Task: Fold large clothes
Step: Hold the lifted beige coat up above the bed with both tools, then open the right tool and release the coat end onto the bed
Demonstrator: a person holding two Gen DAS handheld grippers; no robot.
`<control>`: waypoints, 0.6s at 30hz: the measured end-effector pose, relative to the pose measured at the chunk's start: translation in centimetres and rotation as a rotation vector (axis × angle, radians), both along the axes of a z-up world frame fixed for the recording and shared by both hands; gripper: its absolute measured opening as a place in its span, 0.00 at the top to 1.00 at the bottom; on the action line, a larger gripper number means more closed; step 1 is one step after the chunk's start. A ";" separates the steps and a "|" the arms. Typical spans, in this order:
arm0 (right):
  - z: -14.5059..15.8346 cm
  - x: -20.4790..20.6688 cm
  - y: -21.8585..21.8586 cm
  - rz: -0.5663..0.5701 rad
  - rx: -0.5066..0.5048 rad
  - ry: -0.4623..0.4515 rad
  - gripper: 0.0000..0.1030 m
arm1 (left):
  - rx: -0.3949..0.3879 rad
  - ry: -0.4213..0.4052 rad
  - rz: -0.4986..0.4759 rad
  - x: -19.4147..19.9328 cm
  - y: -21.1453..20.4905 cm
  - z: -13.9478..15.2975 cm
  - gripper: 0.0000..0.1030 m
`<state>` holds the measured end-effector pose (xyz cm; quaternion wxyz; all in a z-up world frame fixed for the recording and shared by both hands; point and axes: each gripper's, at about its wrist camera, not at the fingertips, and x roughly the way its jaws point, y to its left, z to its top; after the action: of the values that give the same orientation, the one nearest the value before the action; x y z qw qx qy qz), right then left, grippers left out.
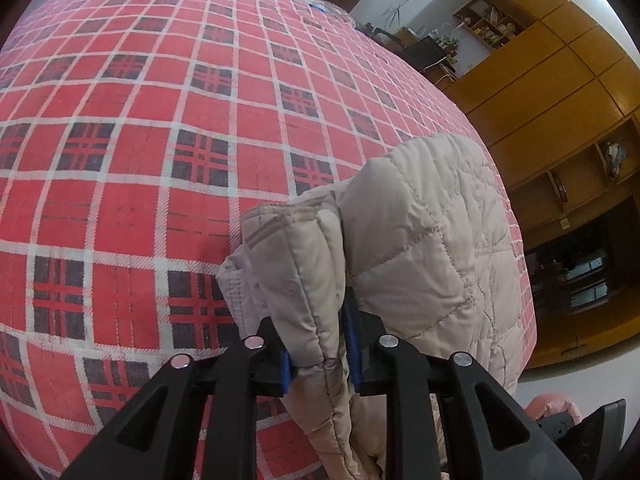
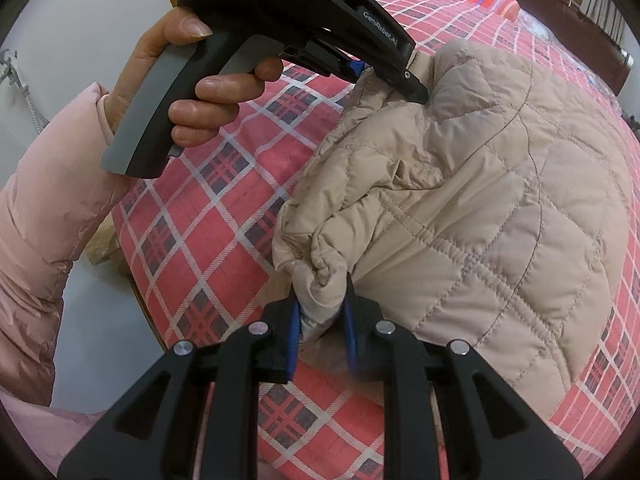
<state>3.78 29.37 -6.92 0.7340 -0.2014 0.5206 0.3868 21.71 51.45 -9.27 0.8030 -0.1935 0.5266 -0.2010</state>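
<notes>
On the bed, over a red plaid bedcover (image 1: 160, 168), one beige quilted jacket (image 2: 480, 200) is lying near the edge, and two grippers are taking hold of it. Most of the jacket is being hidden from the left wrist view, where only one padded fold and a quilted panel are showing (image 1: 420, 240), and its lower part is running out of the picture. The left gripper (image 1: 320, 356) is closing its two blue-padded fingers on a thick seamed edge of the jacket, with the jaws only a fold's width apart. The right gripper (image 2: 322, 340) is pinching a bunched, wrinkled corner of the same jacket in the same narrow way. In the right wrist view the left gripper is showing from the side (image 2: 394, 74), its fingertips being sunk into the cloth and hard to make out, and one hand (image 2: 188, 92) in a pink puffy sleeve (image 2: 44, 208) is gripping its black and grey handle. The fabric is looking soft, with stitched diamond shapes. Wooden cabinets (image 1: 560, 92) are standing far right.
</notes>
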 end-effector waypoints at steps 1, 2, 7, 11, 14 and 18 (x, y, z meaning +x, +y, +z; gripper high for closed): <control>0.2 -0.3 0.0 0.006 0.005 0.002 0.77 | -0.002 0.002 0.007 -0.3 0.2 0.3 0.70; 0.4 -0.3 -0.2 0.003 0.017 0.003 0.75 | -0.007 0.002 0.016 -0.7 0.5 0.6 0.67; 3.2 -0.7 -2.3 0.038 0.139 0.069 0.48 | 0.015 -0.076 0.054 -3.5 1.5 3.8 0.44; 6.1 0.0 -5.5 -0.014 0.176 0.044 0.48 | 0.003 -0.136 0.080 -5.5 2.0 6.4 0.40; 7.4 1.7 -8.7 -0.124 0.169 0.012 0.48 | 0.017 -0.147 0.064 -6.0 0.9 7.4 0.37; 7.4 4.0 -11.8 -0.250 0.125 -0.018 0.48 | 0.036 -0.095 0.026 -4.8 -1.8 6.4 0.37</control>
<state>7.78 17.61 0.47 0.7923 -0.0923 0.5098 0.3223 16.92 49.66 -2.83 0.8329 -0.1761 0.4890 -0.1901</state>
